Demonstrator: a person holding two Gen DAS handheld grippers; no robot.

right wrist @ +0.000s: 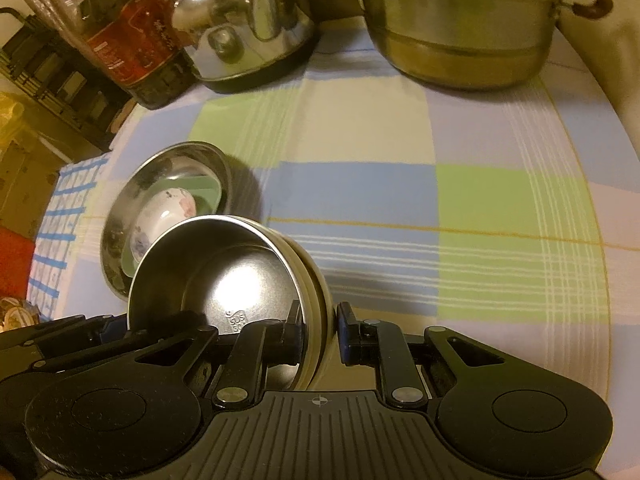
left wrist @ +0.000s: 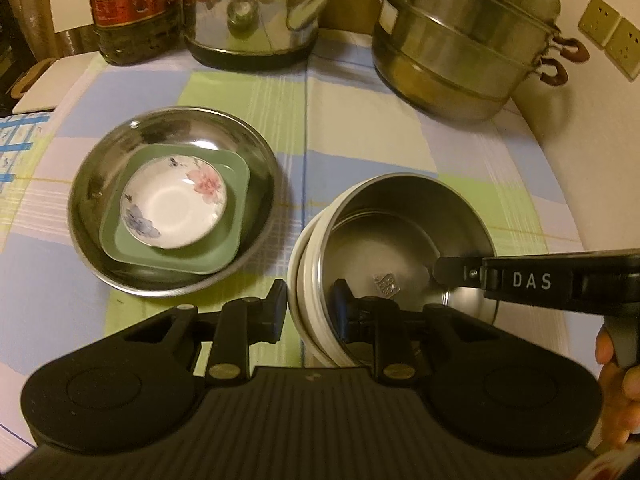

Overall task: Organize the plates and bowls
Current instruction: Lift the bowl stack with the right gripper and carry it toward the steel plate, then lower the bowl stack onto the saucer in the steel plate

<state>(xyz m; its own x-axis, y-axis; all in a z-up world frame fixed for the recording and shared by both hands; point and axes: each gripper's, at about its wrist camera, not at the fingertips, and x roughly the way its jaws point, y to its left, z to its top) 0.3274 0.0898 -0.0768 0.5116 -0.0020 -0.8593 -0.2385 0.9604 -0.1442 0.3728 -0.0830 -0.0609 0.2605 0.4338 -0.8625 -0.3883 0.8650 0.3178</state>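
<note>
The left gripper (left wrist: pixel 310 312) has its fingers closed on the near wall of the steel bowl (left wrist: pixel 404 240), one finger outside and one inside. The right gripper (right wrist: pixel 318 332) pinches the other side of the same bowl (right wrist: pixel 224 276) the same way, its fingers nearly shut on the thin wall. The bowl has a cream outside and a shiny inside, and it tips a little between the two grippers.

In the left wrist view, at about 10 o'clock from the bowl, a big steel dish (left wrist: pixel 172 208) sits on the bench (left wrist: pixel 360 128). A green square plate (left wrist: pixel 176 248) lies in it, and a small white flower saucer (left wrist: pixel 176 204) lies on the green plate.

At 12 o'clock, at the back of the checked cloth, stand a shiny kettle (left wrist: pixel 256 12), a dark bottle (left wrist: pixel 128 8) and a tall steamer pot (left wrist: pixel 464 36).
</note>
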